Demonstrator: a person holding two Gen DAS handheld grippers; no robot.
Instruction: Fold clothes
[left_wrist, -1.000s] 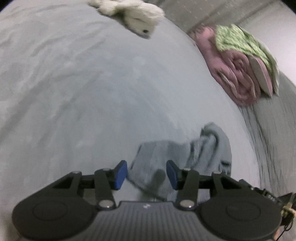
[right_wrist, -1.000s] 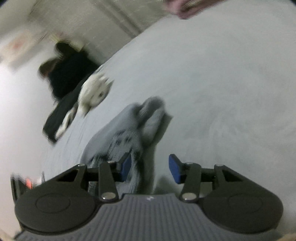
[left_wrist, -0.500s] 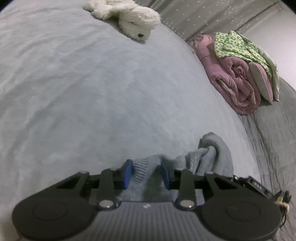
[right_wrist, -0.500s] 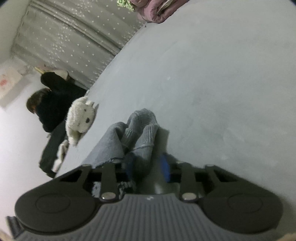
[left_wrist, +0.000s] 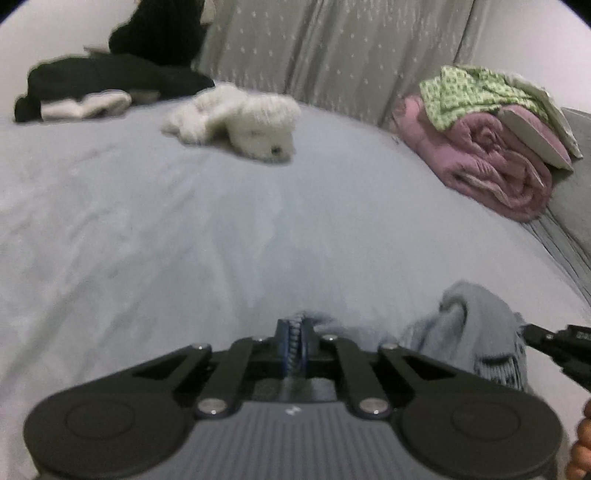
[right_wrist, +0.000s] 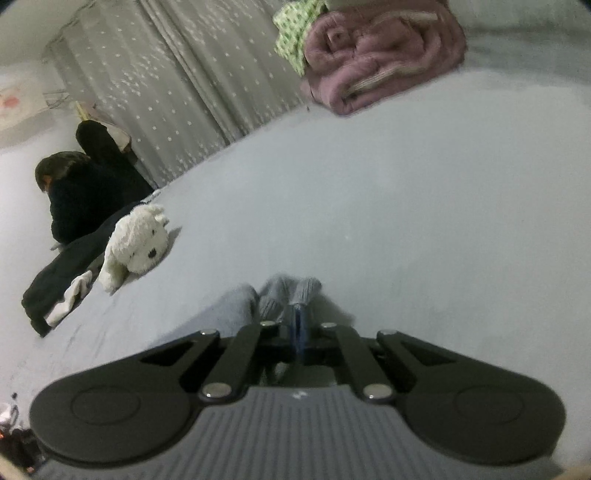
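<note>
Nearest in the left wrist view, the left gripper (left_wrist: 293, 343) is seen with its blue-padded fingers (left_wrist: 282, 341) clamped on a ribbed edge of the grey knitted garment (left_wrist: 476, 332), a strip of knit being pinched between them. The rest of the garment is bunched up to the right on the bed (left_wrist: 184, 240), where part of the other tool (left_wrist: 557, 347) and a fingertip at the frame edge are visible.

In the right wrist view, the right gripper (right_wrist: 300, 332) is likewise closed on the grey knitted garment (right_wrist: 266, 299), its fingers (right_wrist: 303, 330) pressed together over a fold, with crumpled knit lying just ahead and to the left on the bed (right_wrist: 406, 221).

Further off, a white plush toy (left_wrist: 251, 125) is seen lying on the pale sheet, and beside it dark clothing (left_wrist: 103, 81) with a pale item is heaped. Towards the far right a rolled pink quilt (left_wrist: 487, 162) is placed, topped by a green patterned cloth (left_wrist: 476, 88). Behind everything a grey dotted curtain (left_wrist: 332, 48) is hung. In the right wrist view a person in dark clothes (right_wrist: 85, 199) is seen beside the bed near the plush toy (right_wrist: 136, 247).
</note>
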